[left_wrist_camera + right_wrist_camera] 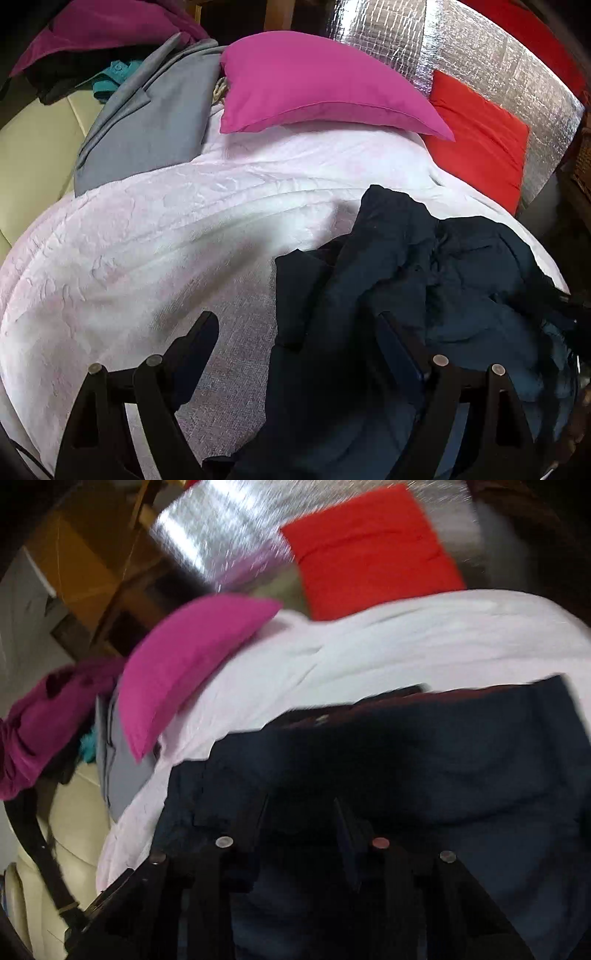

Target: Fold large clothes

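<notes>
Left wrist view: the left gripper (pixel 299 332) hangs with its jaws spread wide, grasping nothing, over a white blanket (pixel 166 229). A crumpled dark navy garment (pixel 424 266) lies on the blanket from 3 to 6 o'clock, its edge passing between the jaws. A pink pillow (pixel 314 85) sits at 12 o'clock, a red pillow (pixel 484 136) at 2, a grey jacket (pixel 147 122) at 10. In the blurred right wrist view, the right gripper (pixel 301 808) sits low over the garment (pixel 443 760); I cannot tell whether it grips.
</notes>
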Demonstrator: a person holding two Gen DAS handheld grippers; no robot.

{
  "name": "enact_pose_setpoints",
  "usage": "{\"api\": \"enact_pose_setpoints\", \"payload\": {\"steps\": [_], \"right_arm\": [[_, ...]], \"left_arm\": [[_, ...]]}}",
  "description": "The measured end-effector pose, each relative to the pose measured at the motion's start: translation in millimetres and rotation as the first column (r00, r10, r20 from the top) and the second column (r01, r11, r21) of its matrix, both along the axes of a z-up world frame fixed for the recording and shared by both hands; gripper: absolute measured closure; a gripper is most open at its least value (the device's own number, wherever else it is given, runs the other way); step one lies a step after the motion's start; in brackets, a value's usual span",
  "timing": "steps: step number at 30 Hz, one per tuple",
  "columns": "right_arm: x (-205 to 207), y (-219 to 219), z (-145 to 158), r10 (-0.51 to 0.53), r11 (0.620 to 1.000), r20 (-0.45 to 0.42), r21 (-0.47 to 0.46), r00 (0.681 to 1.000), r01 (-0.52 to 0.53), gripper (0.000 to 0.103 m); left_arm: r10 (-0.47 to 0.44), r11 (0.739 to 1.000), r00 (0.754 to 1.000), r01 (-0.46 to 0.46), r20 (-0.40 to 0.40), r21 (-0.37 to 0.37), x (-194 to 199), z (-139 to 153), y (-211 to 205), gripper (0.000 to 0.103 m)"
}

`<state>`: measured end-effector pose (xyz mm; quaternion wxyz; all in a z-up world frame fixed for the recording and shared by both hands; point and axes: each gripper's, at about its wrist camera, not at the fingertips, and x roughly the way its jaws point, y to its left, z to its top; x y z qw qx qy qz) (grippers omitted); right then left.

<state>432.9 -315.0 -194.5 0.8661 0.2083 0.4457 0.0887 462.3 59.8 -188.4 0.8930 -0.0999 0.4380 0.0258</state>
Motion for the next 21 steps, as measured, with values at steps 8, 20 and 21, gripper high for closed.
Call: {"api": "enact_pose_setpoints", "payload": {"steps": [8,20,21], "right_arm": [[31,9,-39,-0.067,0.997,-0.161,-0.043,0.985,0.06,0.065],[-113,-84,27,-0.21,0.978,0.023,0.012,0.977,0.21,0.051],[-125,-93,29,-0.221,0.975,0.024,0.015,0.975,0.221,0.051]], "left_arm": [[-0.028,1.0,0.999,0.029,-0.024,0.005,3,-3,-7,0.016],[-0.159,0.987,0.986,0.157,0.046,0.039,-28,16,-37,0.016],[-0.174,0.984,0.983,0.172,0.049,0.044,-31,17,-40,0.016]]}}
